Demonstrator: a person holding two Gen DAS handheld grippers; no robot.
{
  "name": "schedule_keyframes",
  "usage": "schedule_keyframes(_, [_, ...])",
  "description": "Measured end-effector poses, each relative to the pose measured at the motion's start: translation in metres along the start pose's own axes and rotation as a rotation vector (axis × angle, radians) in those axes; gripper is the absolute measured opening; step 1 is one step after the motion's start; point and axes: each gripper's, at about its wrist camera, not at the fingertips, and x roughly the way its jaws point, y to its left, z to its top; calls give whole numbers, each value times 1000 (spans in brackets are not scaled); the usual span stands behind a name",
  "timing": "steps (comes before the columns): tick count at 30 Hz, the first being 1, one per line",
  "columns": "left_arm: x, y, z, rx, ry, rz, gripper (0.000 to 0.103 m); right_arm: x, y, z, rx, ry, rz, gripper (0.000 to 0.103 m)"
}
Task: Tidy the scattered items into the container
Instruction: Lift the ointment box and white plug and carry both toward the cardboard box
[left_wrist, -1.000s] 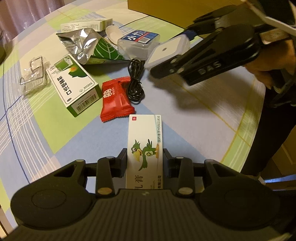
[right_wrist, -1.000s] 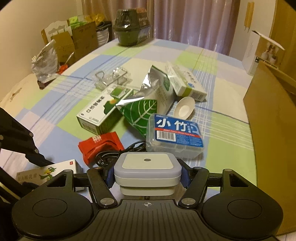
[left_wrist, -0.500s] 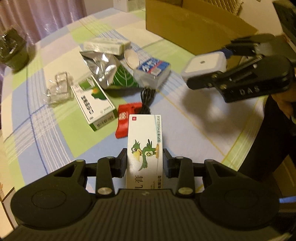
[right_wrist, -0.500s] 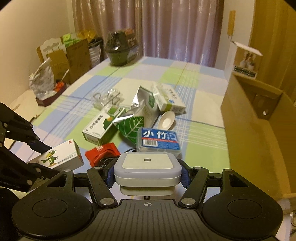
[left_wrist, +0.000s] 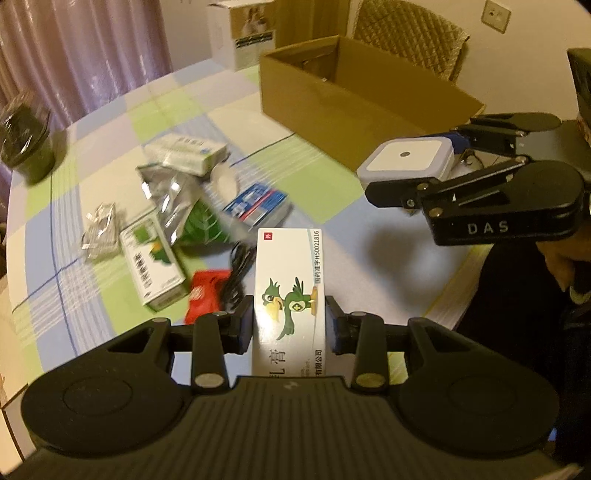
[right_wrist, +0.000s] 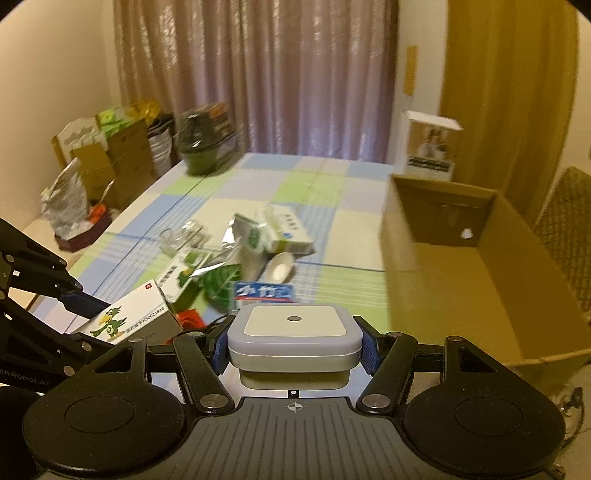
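Observation:
My left gripper (left_wrist: 290, 325) is shut on a white medicine box with a green parrot (left_wrist: 290, 291), held above the table; the box also shows in the right wrist view (right_wrist: 129, 319). My right gripper (right_wrist: 293, 347) is shut on a square white night light (right_wrist: 293, 334), seen from the left wrist as well (left_wrist: 406, 162), held in the air near the open cardboard box (right_wrist: 461, 280), which stands at the table's right side (left_wrist: 354, 110). Scattered items lie on the checked tablecloth: a foil leaf pouch (left_wrist: 184, 214), a green-white carton (left_wrist: 153, 266), a red packet (left_wrist: 205, 295).
Also on the table are a blue-labelled clear case (left_wrist: 255, 206), a black cable (left_wrist: 238, 273), a white spoon (right_wrist: 279, 266), a long white box (left_wrist: 184, 151), a clear plastic piece (left_wrist: 99, 236) and a dark pot (left_wrist: 26, 140). A wicker chair (left_wrist: 410, 37) stands behind the box.
Both grippers have risen with their loads and turned toward the cardboard box, which now shows its open top. The items on the table have not moved.

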Motion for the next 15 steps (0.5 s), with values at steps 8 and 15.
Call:
schedule_keyframes(8, [10, -43, 49, 4, -34, -46, 33, -30, -53, 4, 58, -50, -87, 67])
schedule_keyframes(15, [30, -77, 103, 5, -60, -96, 33, -39, -105, 10, 102, -76, -153, 67])
